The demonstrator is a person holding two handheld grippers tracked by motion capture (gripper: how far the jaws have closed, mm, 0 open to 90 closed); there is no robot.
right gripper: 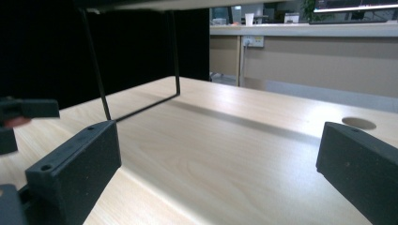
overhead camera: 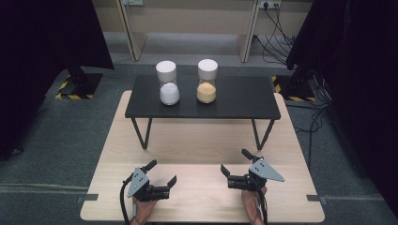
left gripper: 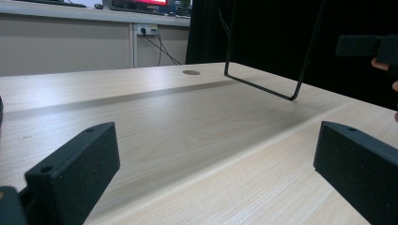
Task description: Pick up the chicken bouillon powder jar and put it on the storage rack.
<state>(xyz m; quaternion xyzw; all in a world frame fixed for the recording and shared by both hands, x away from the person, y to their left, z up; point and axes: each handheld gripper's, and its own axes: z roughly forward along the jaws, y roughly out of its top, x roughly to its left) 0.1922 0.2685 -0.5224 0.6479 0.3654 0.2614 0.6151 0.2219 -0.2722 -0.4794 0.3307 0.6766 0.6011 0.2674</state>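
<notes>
Left gripper [overhead camera: 159,174]: rests low on the near part of the wooden surface [overhead camera: 197,140], jaws spread wide with nothing between them; in the left gripper view only bare wood lies in the gap.

Right gripper [overhead camera: 239,168]: rests on the same near strip, jaws likewise spread wide and empty; the two grippers sit side by side, tips turned toward each other.

White jar [overhead camera: 168,83]: upright on the black raised shelf [overhead camera: 234,101], well ahead of and above the left jaws, roughly in line with them; white lid on top, white grains in the lower half.

Yellow jar [overhead camera: 207,80]: upright just beside the white jar on the same shelf, ahead of and above both pairs of jaws, a little nearer the right pair; yellowish grains below a white lid.

Long axis: both jars stand vertical, so I judge a side-on grasp with level jaws would suit them.

Which arm is nearer: left for the white jar, right for the yellow one, by my reading.

What lies between: the shelf's wire legs [left gripper: 263,79] stand ahead of the jaws in both gripper views; the jars sit above that frame, so the jaws would have to rise before going forward.

Risk: tall, narrow jars may tip if nudged at the lid.
</notes>
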